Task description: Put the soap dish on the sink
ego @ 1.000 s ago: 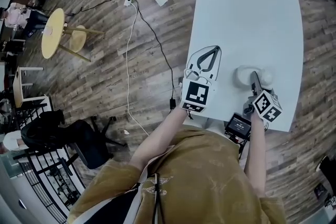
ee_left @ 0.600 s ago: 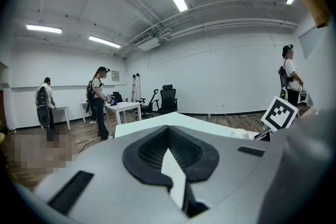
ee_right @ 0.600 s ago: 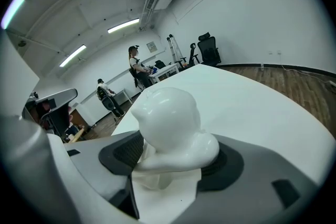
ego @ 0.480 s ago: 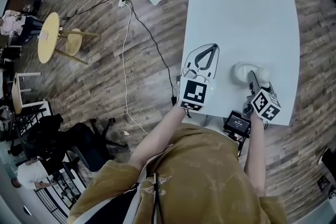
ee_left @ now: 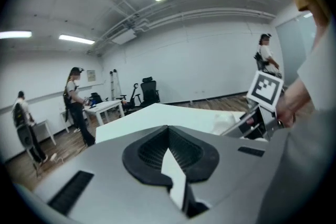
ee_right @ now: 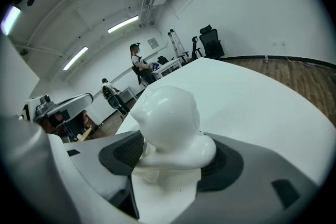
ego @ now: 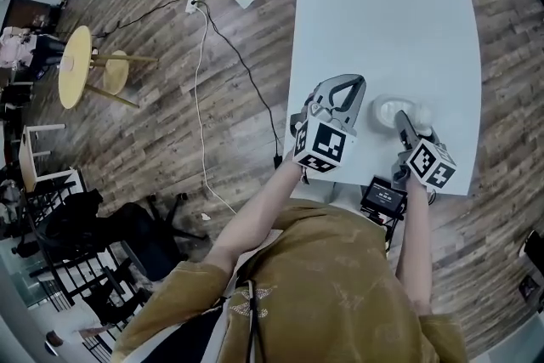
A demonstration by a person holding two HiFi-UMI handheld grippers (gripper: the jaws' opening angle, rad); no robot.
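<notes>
Our right gripper (ego: 406, 118) has just been opening its jaws, released around the soap dish (ee_right: 168, 123) so it rests on the table (ego: 382, 4); beside the dish, our left gripper (ego: 350, 87) is clenched, empty.

The left gripper (ego: 353, 87) has edged nearer the soap dish (ego: 388, 110).

The soap dish (ee_right: 169, 122), a glossy white piece with a domed top over a wider rounded base, is sitting upright on the white tabletop (ee_right: 273, 107), lying directly between the jaws of the right gripper (ego: 402, 120), which have just been opening.
</notes>
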